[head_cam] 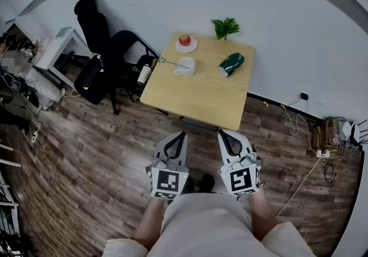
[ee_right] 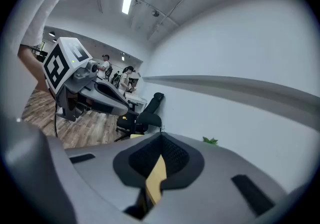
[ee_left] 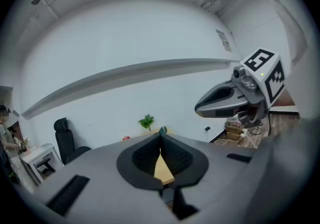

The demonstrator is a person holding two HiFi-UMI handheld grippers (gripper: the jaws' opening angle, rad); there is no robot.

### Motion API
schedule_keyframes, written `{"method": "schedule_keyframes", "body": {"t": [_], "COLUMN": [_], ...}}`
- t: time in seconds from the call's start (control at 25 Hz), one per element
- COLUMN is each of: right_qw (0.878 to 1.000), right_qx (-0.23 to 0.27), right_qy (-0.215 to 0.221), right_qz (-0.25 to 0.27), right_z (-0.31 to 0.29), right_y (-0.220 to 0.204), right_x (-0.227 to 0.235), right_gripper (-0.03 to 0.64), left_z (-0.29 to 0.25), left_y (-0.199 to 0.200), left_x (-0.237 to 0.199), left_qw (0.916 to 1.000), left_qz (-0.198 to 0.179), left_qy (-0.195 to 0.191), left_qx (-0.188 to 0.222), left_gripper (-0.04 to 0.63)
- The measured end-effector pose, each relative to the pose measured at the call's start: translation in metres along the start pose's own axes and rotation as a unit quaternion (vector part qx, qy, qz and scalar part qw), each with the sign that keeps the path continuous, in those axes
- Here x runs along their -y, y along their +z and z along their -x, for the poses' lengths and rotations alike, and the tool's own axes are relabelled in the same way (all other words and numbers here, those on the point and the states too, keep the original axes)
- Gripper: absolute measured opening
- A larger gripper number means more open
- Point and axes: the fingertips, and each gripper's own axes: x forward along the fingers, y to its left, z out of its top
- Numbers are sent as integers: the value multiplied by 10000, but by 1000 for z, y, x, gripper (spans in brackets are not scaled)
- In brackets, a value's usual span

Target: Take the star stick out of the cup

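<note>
My left gripper (head_cam: 183, 134) and right gripper (head_cam: 222, 133) hang well short of the tabletop (head_cam: 201, 100), fingers pressed together on nothing, while the stick (head_cam: 171, 62) leans from the cup (head_cam: 186, 67) near the far left corner, probably light, thin and slippery, so I'd pinch its shaft just above the rim.

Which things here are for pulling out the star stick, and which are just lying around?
For the job: star stick, cup, left gripper, right gripper (both shut, empty).

Just lying about: apple on its plate, green bag, plant, bottle.
</note>
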Motion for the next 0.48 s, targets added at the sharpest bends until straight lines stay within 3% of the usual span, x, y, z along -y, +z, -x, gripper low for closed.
{"method": "schedule_keyframes", "body": {"t": [0.48], "right_qw": [9989], "right_qx": [33], "right_qy": [4], "right_qz": [-463], "right_z": [22], "right_y": [-10], "right_x": [-6], "right_gripper": [-2], "left_z": [8], "left_y": [-4], "left_x": [22], "left_qw": [9997], "left_qz": [-112], "left_qy": [-149], "left_qx": [-152], "left_gripper": [9]}}
